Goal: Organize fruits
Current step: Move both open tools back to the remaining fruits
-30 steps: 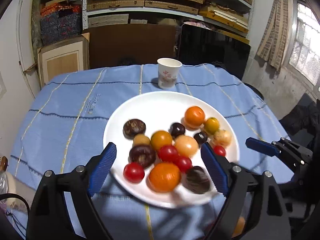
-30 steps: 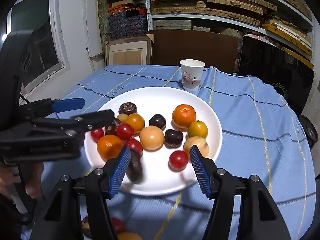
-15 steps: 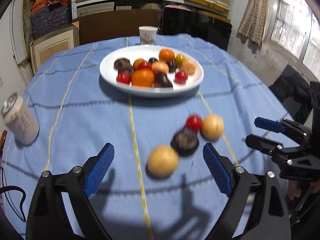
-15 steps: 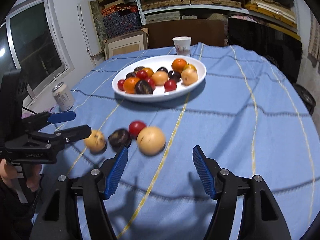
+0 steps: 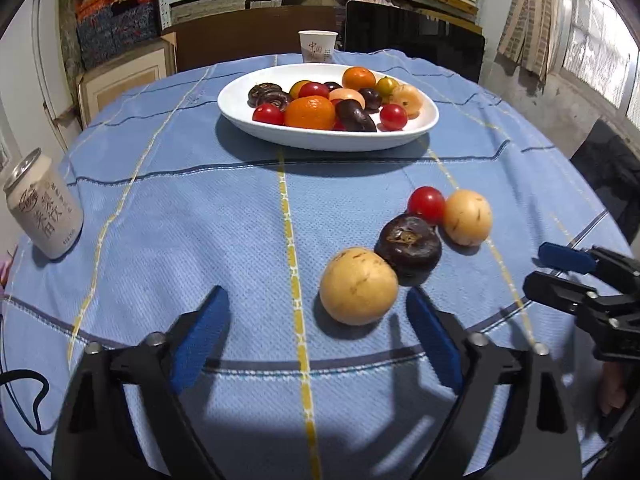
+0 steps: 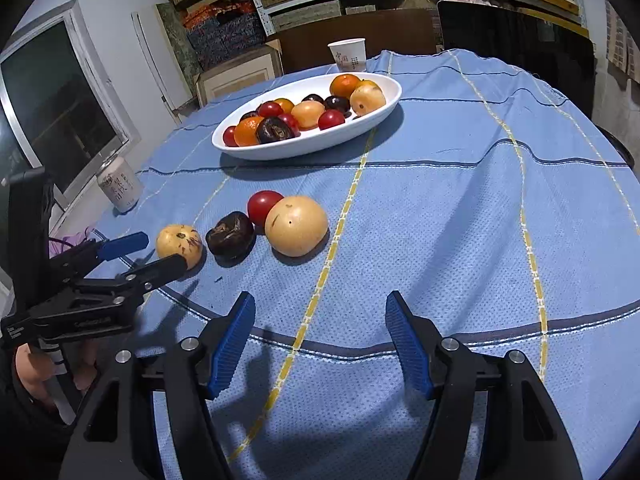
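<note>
hovering left claw point(image 5: 316, 330) open, near yellow fruit point(image 5: 358, 286).

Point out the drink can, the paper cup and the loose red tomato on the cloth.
drink can point(image 5: 45, 210), left wrist view, middle of its label.
paper cup point(image 5: 318, 46), left wrist view, front wall.
loose red tomato point(image 5: 426, 203), left wrist view, top skin.

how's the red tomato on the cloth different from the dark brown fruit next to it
The red tomato is smooth, glossy and round; the dark brown fruit is dull, wrinkled and flattened, with a rough patch on top. The tomato looks smaller than the dark fruit. The tomato lies farther from both grippers, nearer the white plate; the dark fruit lies closer, between the two yellow fruits. Both rest loose on the blue tablecloth, outside the plate.
</note>
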{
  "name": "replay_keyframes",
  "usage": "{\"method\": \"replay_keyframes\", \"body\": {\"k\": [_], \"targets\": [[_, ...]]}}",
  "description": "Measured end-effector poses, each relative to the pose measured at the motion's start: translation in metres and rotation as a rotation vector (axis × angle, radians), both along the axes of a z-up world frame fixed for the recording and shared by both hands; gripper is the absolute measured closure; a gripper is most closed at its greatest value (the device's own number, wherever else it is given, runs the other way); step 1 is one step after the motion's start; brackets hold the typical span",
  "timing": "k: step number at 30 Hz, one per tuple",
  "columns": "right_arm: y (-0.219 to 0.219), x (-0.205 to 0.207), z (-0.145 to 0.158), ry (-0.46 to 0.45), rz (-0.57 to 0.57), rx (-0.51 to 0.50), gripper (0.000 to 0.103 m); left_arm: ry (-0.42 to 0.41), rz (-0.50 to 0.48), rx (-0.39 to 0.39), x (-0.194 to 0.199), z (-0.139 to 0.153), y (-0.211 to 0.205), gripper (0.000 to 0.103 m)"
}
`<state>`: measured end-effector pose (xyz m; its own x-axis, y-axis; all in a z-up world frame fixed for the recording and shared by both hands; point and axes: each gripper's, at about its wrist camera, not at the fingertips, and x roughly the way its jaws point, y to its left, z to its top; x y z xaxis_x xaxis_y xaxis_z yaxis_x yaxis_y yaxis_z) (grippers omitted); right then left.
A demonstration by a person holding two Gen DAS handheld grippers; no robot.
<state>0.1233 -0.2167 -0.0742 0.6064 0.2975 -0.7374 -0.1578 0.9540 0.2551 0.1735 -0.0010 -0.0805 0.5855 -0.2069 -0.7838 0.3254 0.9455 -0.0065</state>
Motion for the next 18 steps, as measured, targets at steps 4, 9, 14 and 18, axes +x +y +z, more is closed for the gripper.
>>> {"method": "replay_keyframes", "body": {"k": [4, 9, 14, 18], "targets": [[0.003, -0.002, 0.002, -0.015, 0.021, 0.0, 0.034, -0.016, -0.056, 0.019, -0.005, 0.001, -0.011, 0.065], [0.004, -0.002, 0.003, -0.021, 0.024, 0.002, 0.034, -0.033, -0.072, -0.007, -0.008, 0.006, -0.009, 0.065], [0.018, 0.006, 0.01, -0.054, 0.029, -0.037, 0.035, -0.028, -0.067, -0.04, -0.008, 0.008, -0.003, 0.065], [0.03, 0.023, 0.013, -0.085, 0.022, -0.101, 0.035, -0.015, -0.06, -0.052, -0.006, 0.006, 0.001, 0.065]]}}
